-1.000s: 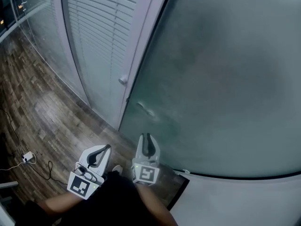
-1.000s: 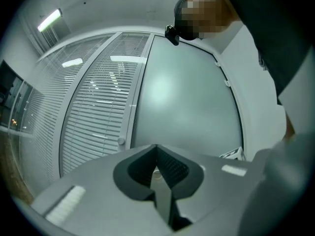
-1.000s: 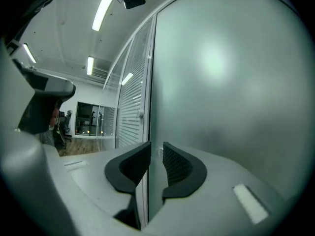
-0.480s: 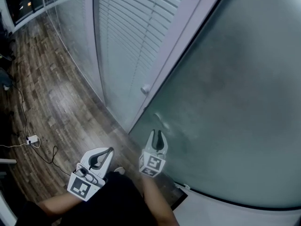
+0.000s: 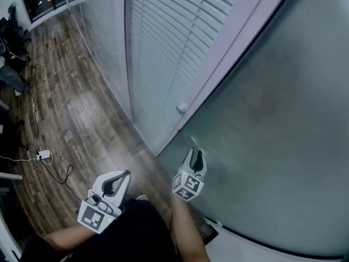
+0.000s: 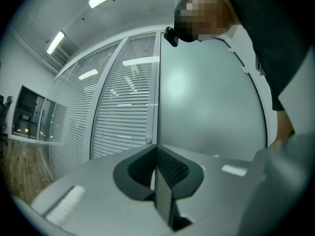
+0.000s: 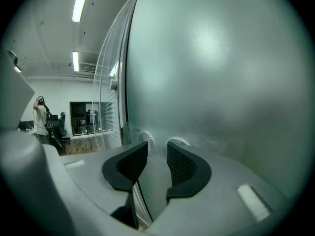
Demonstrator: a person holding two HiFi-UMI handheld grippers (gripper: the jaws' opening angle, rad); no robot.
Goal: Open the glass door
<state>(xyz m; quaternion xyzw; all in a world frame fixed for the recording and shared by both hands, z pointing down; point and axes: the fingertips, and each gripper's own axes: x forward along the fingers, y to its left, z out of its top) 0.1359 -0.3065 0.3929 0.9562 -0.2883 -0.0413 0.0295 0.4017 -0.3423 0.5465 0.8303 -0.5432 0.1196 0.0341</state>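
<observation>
The tall frosted glass door (image 5: pixel 272 119) stands at right, apparently shut against the white slatted-blind panel (image 5: pixel 163 48). The right tool (image 5: pixel 194 154), its jaws just opened and gripping nothing, points at the door's edge, probably to pinch it. The left tool (image 5: pixel 125 173) waits closed and empty.

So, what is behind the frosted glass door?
Nothing shows through the glass door: its frosted surface hides whatever is behind. The blinds are beside it, not behind it.
</observation>
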